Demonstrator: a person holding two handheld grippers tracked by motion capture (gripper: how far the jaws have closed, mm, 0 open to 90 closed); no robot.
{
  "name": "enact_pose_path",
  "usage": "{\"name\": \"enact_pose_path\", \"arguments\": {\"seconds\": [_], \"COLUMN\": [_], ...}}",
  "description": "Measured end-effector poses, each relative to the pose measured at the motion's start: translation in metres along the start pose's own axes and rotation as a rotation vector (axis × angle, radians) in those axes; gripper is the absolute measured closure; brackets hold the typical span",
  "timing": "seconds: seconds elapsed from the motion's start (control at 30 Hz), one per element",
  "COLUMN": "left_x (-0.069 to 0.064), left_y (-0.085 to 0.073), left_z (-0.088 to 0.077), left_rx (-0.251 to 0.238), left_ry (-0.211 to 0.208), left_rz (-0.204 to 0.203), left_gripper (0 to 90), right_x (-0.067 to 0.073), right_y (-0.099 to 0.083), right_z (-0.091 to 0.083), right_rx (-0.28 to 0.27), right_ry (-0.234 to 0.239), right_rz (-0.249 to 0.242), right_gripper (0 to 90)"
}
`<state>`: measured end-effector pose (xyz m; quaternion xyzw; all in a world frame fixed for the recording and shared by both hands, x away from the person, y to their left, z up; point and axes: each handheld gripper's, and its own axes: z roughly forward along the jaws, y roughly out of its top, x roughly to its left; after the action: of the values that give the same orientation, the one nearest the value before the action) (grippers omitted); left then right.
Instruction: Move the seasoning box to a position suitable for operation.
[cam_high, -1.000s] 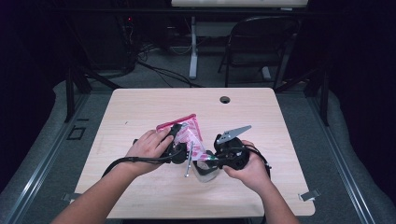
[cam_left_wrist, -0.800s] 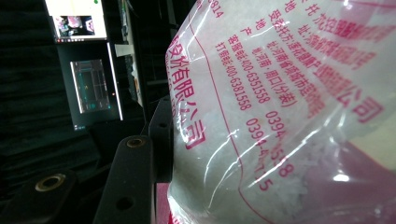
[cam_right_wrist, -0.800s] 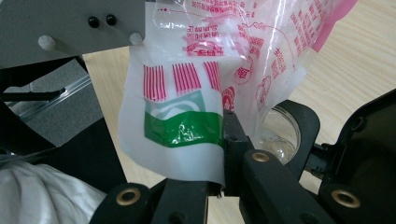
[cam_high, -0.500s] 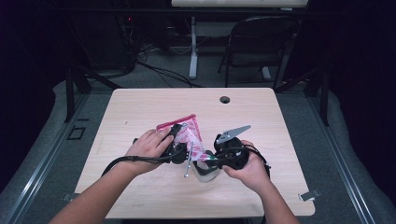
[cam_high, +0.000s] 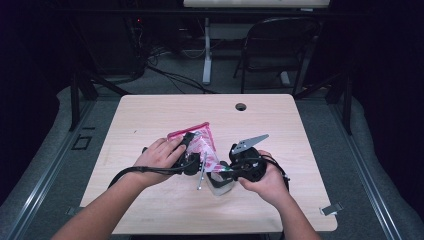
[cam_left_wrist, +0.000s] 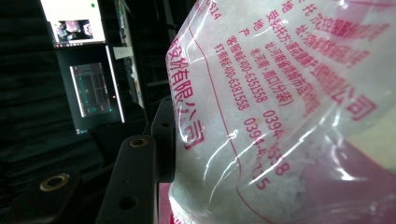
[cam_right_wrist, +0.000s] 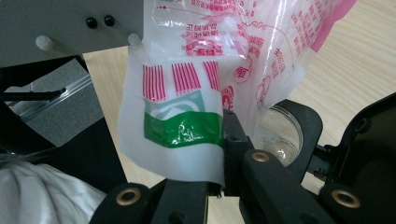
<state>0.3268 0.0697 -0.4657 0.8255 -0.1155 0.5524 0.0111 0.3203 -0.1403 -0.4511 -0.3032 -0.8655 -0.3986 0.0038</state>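
Right claw (cam_right_wrist: 223, 140) is clamped shut on the bottom corner of a plastic bag (cam_right_wrist: 187, 102), the pinched film bearing a green label and red stripes; behind the jaw sits a clear glass jar (cam_right_wrist: 280, 135) with a few white grains at its bottom. Left claw (cam_high: 192, 150) stands about half closed on the pink-topped upper end of the bag (cam_high: 202, 145), and its jaws have just been closing a little; in the left gripper view the film, packed with white grains, presses against one black jaw.

Judging from this, the bag is held between both claws just above the table (cam_high: 150, 115), tilted over the jar (cam_high: 220, 181), and pouring seems barely begun: most of the grains are in the bag. A thin metal rod (cam_high: 201, 172) lies beside the jar. Both hands sit low near the front edge, wrists turned toward each other.
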Motion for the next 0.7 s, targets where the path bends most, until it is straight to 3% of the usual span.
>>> {"name": "enact_pose_path", "arguments": {"seconds": [0.7], "left_x": [0.0023], "left_y": [0.0022], "left_z": [-0.005], "left_rx": [0.012], "left_ry": [0.027], "left_rz": [0.051], "left_gripper": [62.2], "right_x": [0.0009], "right_y": [-0.0003], "right_z": [-0.0007], "right_rx": [0.002], "right_ry": [0.011], "right_rz": [-0.001], "right_gripper": [90.0]}}
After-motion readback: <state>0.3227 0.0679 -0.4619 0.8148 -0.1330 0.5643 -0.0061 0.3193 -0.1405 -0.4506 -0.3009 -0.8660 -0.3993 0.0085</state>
